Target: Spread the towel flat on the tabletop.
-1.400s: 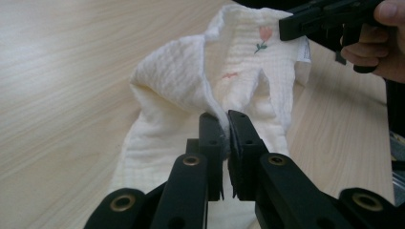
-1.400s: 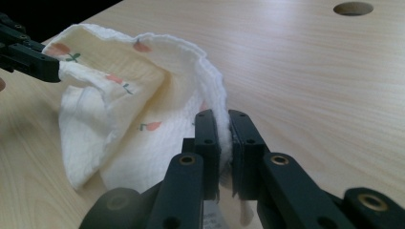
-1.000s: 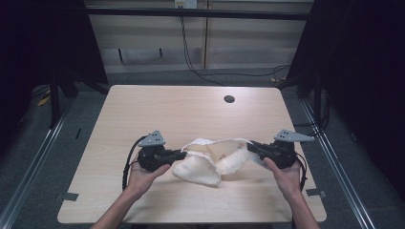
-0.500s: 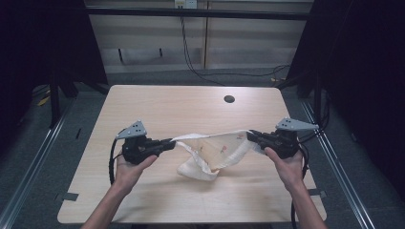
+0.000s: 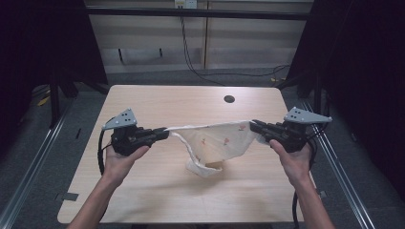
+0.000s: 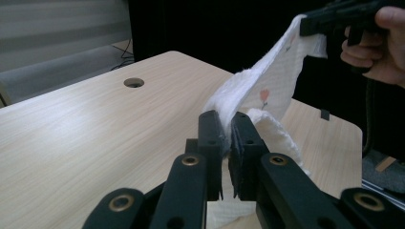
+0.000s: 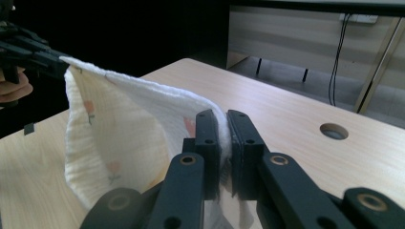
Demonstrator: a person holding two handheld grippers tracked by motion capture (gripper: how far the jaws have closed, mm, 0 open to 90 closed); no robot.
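Observation:
A white cloth (image 5: 215, 140) with small flower prints hangs stretched between both grippers above the wooden table (image 5: 157, 200). My left gripper (image 5: 165, 133) is shut on the cloth's left corner, and my right gripper (image 5: 253, 125) is shut on its right corner. The top edge runs taut; the lower part sags and its bottom fold touches the table. In the left gripper view the cloth (image 6: 267, 90) rises from the shut left gripper (image 6: 226, 125) toward the other hand's gripper (image 6: 334, 16). In the right gripper view the cloth (image 7: 119, 129) spreads left from the shut right gripper (image 7: 223, 123).
A round cable hole (image 5: 229, 99) sits near the table's far edge, right of centre. Metal rails (image 5: 334, 157) run along both sides of the table, with dark floor beyond. Cables (image 5: 191, 52) hang against the back wall.
Both grippers have lifted and moved apart. The cloth, bunched on the table a second ago, is now pulled out taut between them.

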